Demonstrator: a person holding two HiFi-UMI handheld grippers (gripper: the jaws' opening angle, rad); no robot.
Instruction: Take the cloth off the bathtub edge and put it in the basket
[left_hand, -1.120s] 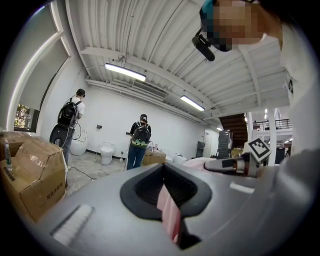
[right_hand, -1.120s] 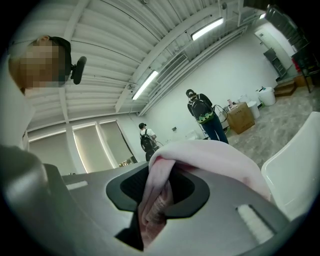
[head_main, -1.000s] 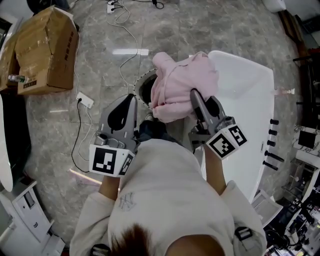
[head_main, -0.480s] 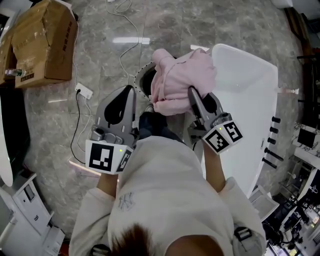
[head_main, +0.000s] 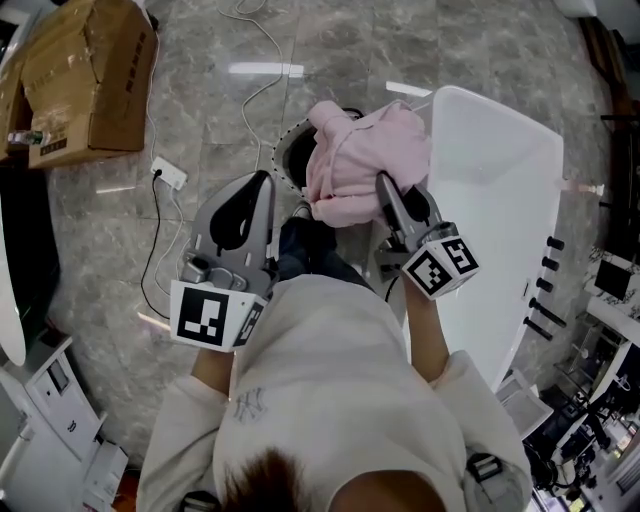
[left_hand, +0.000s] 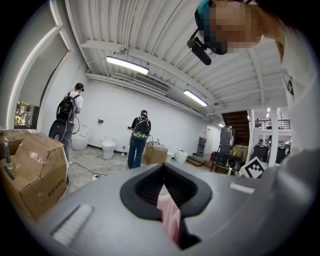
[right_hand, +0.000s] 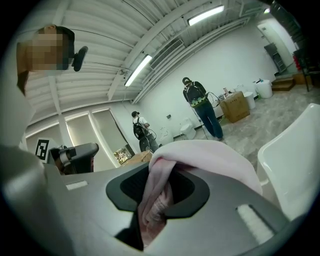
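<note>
The right gripper (head_main: 388, 196) sticks out from the person's bare forearm, pointing forward and slightly down. Its jaws are clamped on a thick fold of the cloth (head_main: 362, 160). The left gripper (head_main: 266, 186) is held level beside it, off to its left. Its jaws are nearly together, and a thin pink strip shows in the slit between them. I cannot tell whether that strip is pinched or only seen beyond the jaws.

The cloth is pale pink, soft and bunched into folds. It bulges over and ahead of the right jaws and hangs down in front of both tips. In the right gripper view it fills the gap between the jaws and drapes over the right-hand one.

Just ahead of the left tip is the dark round mouth of the basket (head_main: 281, 152), partly covered by the cloth. The white bathtub (head_main: 495, 190) runs close along the right gripper's right side. To the left gripper's left is open stone floor with a cable (head_main: 158, 262), and farther off a cardboard box (head_main: 85, 70).
</note>
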